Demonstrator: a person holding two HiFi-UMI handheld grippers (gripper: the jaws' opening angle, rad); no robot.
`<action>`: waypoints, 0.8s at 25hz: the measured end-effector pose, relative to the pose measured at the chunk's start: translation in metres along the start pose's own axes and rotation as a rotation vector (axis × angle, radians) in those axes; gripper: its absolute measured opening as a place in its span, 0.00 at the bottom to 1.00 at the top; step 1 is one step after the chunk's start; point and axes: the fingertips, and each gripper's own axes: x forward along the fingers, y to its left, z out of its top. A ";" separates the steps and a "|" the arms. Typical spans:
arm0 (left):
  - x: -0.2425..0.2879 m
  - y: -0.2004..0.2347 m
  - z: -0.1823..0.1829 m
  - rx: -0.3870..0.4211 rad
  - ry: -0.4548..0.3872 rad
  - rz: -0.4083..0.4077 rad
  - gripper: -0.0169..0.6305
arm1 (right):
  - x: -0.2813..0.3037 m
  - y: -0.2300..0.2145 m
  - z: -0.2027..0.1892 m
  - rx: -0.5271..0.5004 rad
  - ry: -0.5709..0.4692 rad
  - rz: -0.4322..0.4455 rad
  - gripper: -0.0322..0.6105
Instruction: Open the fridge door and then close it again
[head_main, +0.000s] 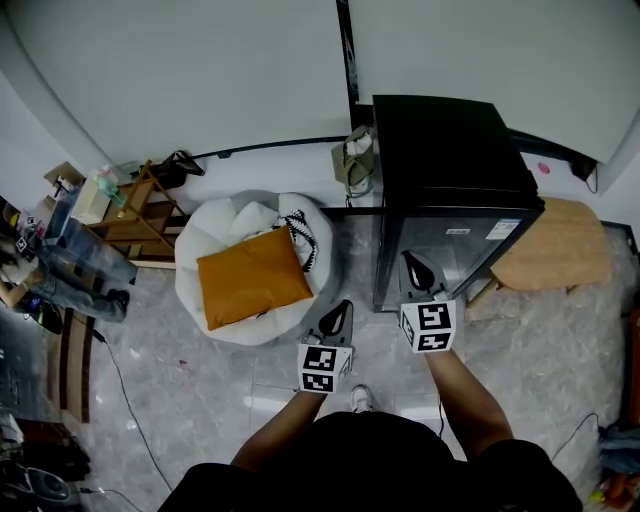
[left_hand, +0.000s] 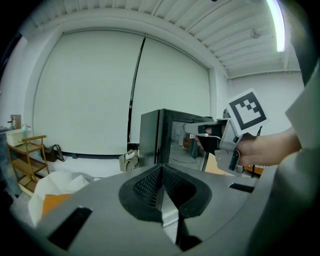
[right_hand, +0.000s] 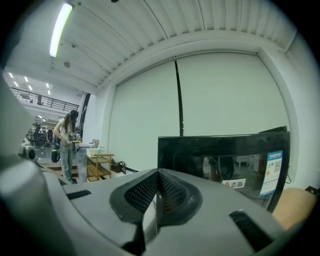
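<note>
A small black fridge (head_main: 450, 190) with a glass door stands against the white wall, door closed. It also shows in the left gripper view as the fridge (left_hand: 165, 135) and fills the right gripper view as the fridge's door (right_hand: 225, 157). My right gripper (head_main: 416, 268) is shut and empty, its tips just in front of the door's lower part. My left gripper (head_main: 338, 315) is shut and empty too, off the fridge's front left corner over the floor. The right gripper (left_hand: 197, 129) also shows from the left gripper view.
A white beanbag (head_main: 225, 235) with an orange cushion (head_main: 252, 275) lies left of the fridge. A wooden shelf trolley (head_main: 140, 215) stands further left. A round wooden table (head_main: 560, 250) is right of the fridge. A bag (head_main: 355, 160) sits behind the fridge. A person (right_hand: 65, 145) stands far left.
</note>
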 end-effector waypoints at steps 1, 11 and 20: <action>-0.001 -0.003 0.001 0.000 -0.003 0.001 0.06 | -0.010 -0.001 0.003 0.011 -0.007 0.004 0.08; -0.019 -0.086 0.008 0.012 -0.033 -0.069 0.06 | -0.126 -0.033 -0.019 0.109 0.034 -0.013 0.08; -0.034 -0.164 0.012 0.036 -0.064 -0.136 0.06 | -0.215 -0.053 -0.035 0.050 0.068 -0.027 0.08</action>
